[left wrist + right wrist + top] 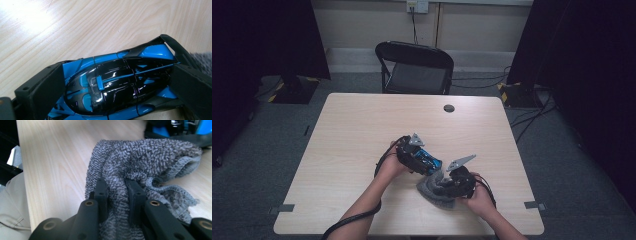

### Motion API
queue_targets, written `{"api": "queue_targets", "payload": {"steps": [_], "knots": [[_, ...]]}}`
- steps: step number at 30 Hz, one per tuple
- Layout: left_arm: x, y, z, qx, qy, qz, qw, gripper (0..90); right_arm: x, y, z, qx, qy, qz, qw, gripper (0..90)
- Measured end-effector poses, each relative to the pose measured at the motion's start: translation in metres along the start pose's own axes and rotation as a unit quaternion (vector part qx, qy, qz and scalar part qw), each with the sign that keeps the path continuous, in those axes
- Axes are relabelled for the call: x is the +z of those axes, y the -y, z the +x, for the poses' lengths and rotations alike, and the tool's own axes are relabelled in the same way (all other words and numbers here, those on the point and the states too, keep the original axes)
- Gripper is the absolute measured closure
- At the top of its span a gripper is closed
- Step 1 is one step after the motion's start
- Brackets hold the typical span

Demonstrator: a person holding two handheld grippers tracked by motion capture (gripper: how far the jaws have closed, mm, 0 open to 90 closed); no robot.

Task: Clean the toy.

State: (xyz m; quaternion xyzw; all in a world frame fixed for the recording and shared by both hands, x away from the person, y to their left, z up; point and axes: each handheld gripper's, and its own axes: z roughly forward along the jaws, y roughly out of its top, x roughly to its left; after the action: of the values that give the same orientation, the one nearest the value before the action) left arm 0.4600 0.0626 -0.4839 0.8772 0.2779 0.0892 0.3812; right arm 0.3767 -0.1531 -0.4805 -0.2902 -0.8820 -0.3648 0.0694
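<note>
On the wooden surface, near the person's edge, the left tool had its jaws clamped on the sides of a blue and black toy car. Just beside it, the right tool was pinched tight on a bunched fold of grey towel, which lay crumpled against the car's rear.

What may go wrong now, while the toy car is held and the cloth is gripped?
1. The glossy blue and black toy car sits between the left hand-held gripper jaws; it may slip.
2. The right hand-held gripper pinches one fold of the grey terry cloth; that fold may pull free.
</note>
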Motion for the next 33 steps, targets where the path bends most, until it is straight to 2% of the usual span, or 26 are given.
{"api": "queue_targets", "payload": {"steps": [11, 23, 24, 25, 29, 32, 33], "knots": [[0.000, 0.000, 0.000, -0.001, 0.000, -0.003, 1.0000, 0.1, 0.007, -0.009, 0.017, -0.032, -0.019, 0.011, 0.9992, 74.1], [0.000, 0.000, 0.000, -0.001, 0.000, -0.001, 1.0000, 0.1, -0.028, -0.020, 0.022, -0.049, -0.022, -0.031, 0.9981, 75.3], [0.000, 0.000, -0.001, -0.003, 0.000, -0.002, 1.0000, 0.1, -0.035, -0.021, 0.022, -0.054, -0.016, -0.036, 0.9978, 75.5], [0.000, 0.000, -0.001, -0.003, 0.000, -0.002, 1.0000, 0.2, -0.035, -0.021, 0.022, -0.054, -0.016, -0.036, 0.9978, 75.5], [0.000, 0.000, -0.001, -0.002, 0.000, -0.002, 1.0000, 0.1, -0.047, -0.020, 0.015, -0.046, -0.005, -0.046, 0.9979, 75.6], [0.000, 0.000, -0.001, -0.002, 0.000, -0.001, 1.0000, 0.2, -0.054, -0.018, 0.005, -0.031, 0.005, -0.057, 0.9979, 75.6], [0.000, 0.000, 0.000, -0.002, 0.000, -0.001, 1.0000, 0.2, -0.058, -0.017, -0.001, -0.020, 0.012, -0.064, 0.9977, 75.7]]}}
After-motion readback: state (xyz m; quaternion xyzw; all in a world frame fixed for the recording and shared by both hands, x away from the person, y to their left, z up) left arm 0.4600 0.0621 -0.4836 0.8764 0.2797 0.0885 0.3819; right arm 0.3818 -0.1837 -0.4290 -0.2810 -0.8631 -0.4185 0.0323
